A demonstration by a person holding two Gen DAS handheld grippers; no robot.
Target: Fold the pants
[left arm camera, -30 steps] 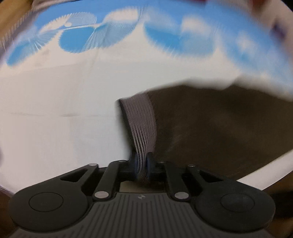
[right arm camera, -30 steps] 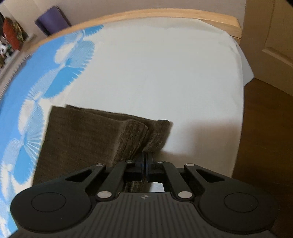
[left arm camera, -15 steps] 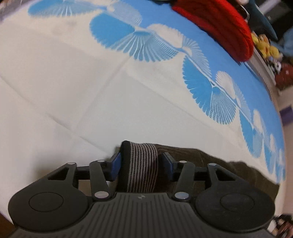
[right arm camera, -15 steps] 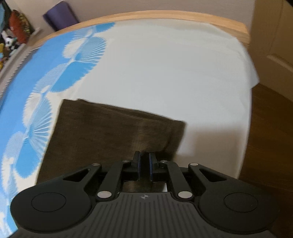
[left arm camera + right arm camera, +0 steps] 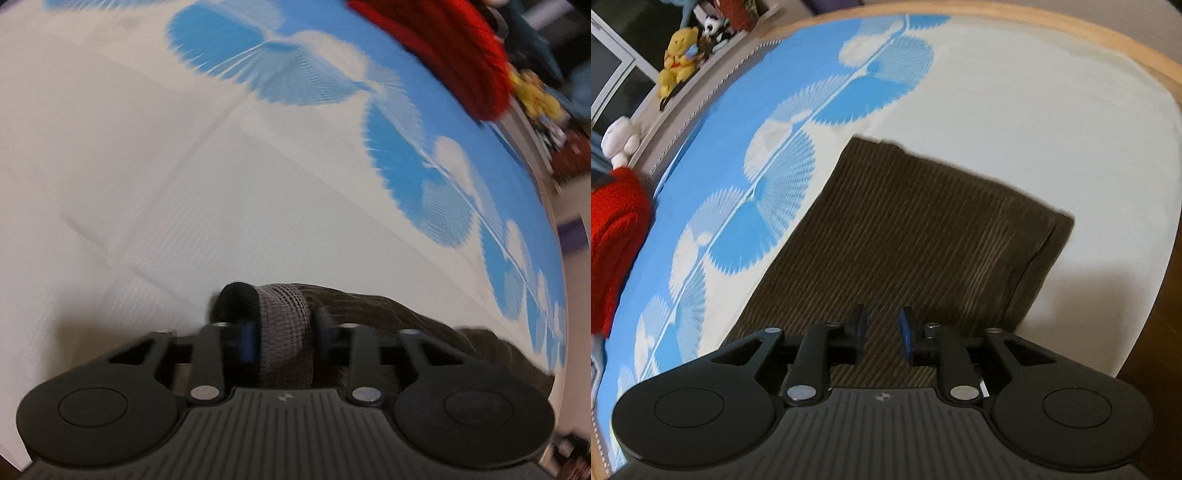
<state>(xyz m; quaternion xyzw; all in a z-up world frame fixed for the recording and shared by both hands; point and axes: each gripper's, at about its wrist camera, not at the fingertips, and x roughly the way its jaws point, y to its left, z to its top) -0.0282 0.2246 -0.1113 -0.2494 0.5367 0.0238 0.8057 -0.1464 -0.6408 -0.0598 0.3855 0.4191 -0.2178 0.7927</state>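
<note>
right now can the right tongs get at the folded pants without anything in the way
Probably yes. The right tongs hang open directly over the folded pants, with nothing between them. The red knit lies off to the side on the bed sheet.

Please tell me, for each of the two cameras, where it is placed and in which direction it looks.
Left wrist: sits on the left gripper, looking low across the bedsheet toward a red garment; its open fingers straddle the pants' striped waistband.
Right wrist: sits on the right gripper, looking down at the folded pants toward the wooden bed frame; its fingers are open and hold nothing.
Shared: the pants, the bedsheet, the red garment.
</note>
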